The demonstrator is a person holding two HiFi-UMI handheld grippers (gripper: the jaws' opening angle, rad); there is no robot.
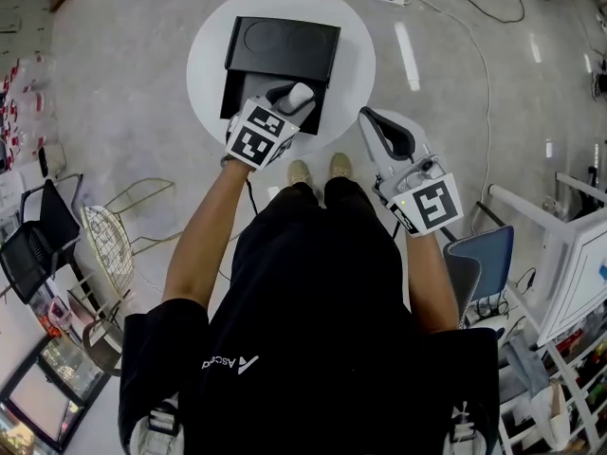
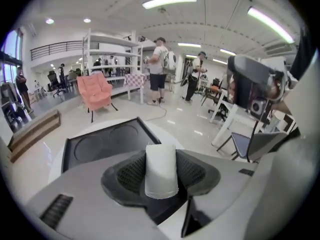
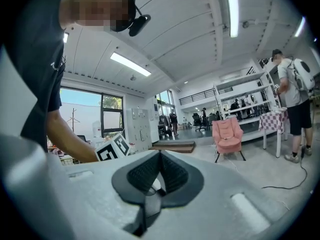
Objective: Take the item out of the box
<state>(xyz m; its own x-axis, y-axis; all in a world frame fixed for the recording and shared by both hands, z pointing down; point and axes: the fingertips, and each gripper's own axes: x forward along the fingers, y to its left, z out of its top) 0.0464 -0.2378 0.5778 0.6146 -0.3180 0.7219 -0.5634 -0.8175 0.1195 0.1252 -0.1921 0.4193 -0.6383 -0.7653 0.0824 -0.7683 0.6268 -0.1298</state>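
Two grippers are in view. The left gripper (image 1: 287, 102) pinches the item (image 1: 300, 95), a white, matt, cylindrical piece, between its black ribbed pads. It is held over the 6 o'clock half of the open box (image 1: 285, 45), which is matt black and rectangular. The lid has two round recesses. The box sits on a round white table (image 1: 207, 60). The right gripper (image 1: 377, 124), at the table's 4 o'clock, has its jaws pressed together with nothing between them.

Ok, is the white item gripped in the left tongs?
Gripped: the left tongs are shut on the white item, both pads against its sides, over the black box.
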